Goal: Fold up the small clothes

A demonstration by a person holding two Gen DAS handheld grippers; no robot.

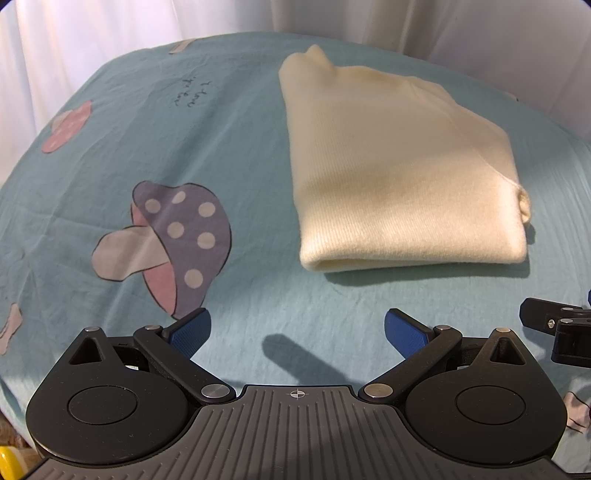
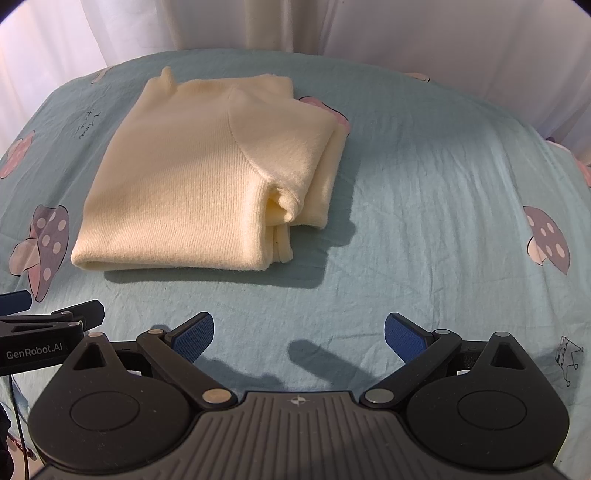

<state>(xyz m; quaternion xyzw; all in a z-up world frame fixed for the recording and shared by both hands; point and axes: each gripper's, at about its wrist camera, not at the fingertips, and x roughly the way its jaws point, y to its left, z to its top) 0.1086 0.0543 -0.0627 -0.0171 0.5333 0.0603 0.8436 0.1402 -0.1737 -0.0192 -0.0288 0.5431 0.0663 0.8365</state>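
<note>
Left gripper (image 1: 297, 334): we held it spread, empty | right gripper (image 2: 299, 334): spread, empty | cream sweater (image 2: 199, 177): lay folded on bedsheet (image 2: 424, 206), apart from both.

Sweater (image 2: 192, 184): plain cream, fine ribbed knit, no print.
Bedsheet (image 2: 424, 221): pale teal, scattered with cartoon mushrooms and small dark handwriting.
Nearest mushroom (image 1: 173, 236): grey-purple cap with white dots, pink underside, off-white stem, dark outline.
Curtain (image 1: 110, 29): white.
Left gripper (image 1: 297, 332): black body, blue textured pads.
Right gripper (image 2: 299, 334): black body, blue pads.
</note>
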